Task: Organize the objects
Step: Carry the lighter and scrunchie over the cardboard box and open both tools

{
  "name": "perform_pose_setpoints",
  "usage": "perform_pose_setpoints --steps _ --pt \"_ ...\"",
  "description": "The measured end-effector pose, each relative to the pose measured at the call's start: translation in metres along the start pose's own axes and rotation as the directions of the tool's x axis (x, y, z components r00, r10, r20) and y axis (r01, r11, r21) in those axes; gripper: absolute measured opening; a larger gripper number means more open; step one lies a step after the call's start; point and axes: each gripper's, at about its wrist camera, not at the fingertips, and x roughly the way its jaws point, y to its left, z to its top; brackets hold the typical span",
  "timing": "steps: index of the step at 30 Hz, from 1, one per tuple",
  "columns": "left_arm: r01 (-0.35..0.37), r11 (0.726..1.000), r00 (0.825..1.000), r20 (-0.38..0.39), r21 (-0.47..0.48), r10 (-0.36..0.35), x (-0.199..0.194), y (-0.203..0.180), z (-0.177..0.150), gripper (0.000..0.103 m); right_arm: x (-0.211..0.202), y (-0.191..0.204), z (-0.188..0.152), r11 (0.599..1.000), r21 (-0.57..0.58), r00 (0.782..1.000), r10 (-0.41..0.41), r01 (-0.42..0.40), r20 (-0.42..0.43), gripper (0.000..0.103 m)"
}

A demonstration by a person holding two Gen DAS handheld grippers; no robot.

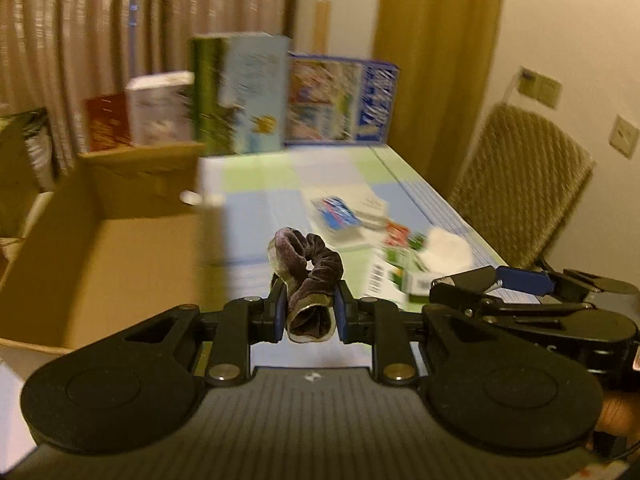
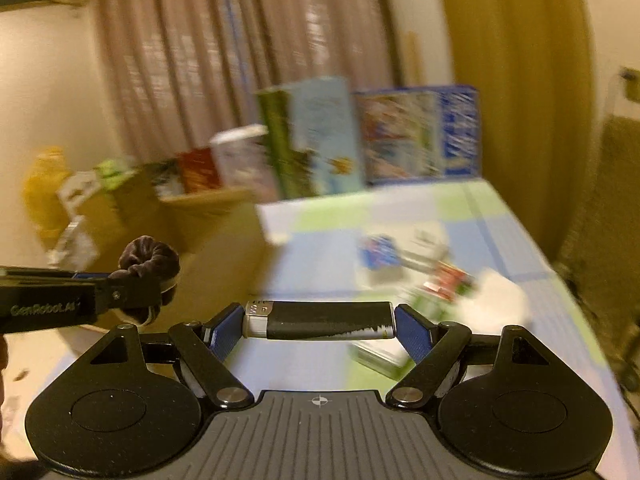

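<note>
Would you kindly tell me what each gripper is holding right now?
Left gripper: shut on a dark velvet scrunchie.
Right gripper: shut on a black lighter, held end to end.

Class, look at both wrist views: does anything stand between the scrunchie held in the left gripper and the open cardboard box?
Nothing visible does. The left gripper grips the velvet scrunchie; the cardboard box lies open-topped to its left, with no object between them.

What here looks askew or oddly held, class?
The lighter is gripped endwise, spanning the right gripper's wide jaws, which looks precarious. The left gripper squashes a scrunchie. Packets lie scattered on the table.
</note>
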Motion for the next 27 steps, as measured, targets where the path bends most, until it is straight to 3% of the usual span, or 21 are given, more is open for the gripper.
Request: perform_pose_setpoints --steps 4,8,15,24,25,26,27 --pt "-0.092 0.996 0.995 0.029 0.005 0.092 -0.028 0.042 0.015 0.019 0.024 0.041 0.022 0.990 -0.039 0.991 0.133 -0.133 -0.004 0.078" --pt "-0.166 0.986 0.986 0.028 -0.005 0.166 -0.042 0.083 0.020 0.019 0.050 0.073 0.037 0.968 -0.056 0.969 0.245 -0.247 -0.029 0.078" --pt "-0.219 0.975 0.976 -0.011 -0.042 0.219 -0.027 0.141 0.017 0.019 0.100 0.103 0.043 0.951 -0.053 0.948 0.299 -0.306 -0.106 0.078" --pt "-0.212 0.975 0.977 -0.027 -0.067 0.211 -0.003 0.165 0.006 0.020 0.140 0.108 0.048 0.939 -0.001 0.933 0.341 -0.344 -0.114 0.081" --pt "-0.213 0.974 0.977 -0.025 -0.071 0.212 -0.001 0.167 0.005 0.024 0.141 0.108 0.048 0.936 0.008 0.930 0.351 -0.352 -0.110 0.086" --pt "-0.218 0.973 0.976 -0.011 -0.081 0.218 0.000 0.170 0.004 0.036 0.144 0.107 0.050 0.935 0.025 0.928 0.355 -0.355 -0.109 0.098" --pt "-0.232 0.968 0.972 -0.003 -0.092 0.233 0.002 0.171 0.004 0.047 0.144 0.105 0.052 0.934 0.044 0.929 0.357 -0.354 -0.097 0.101"
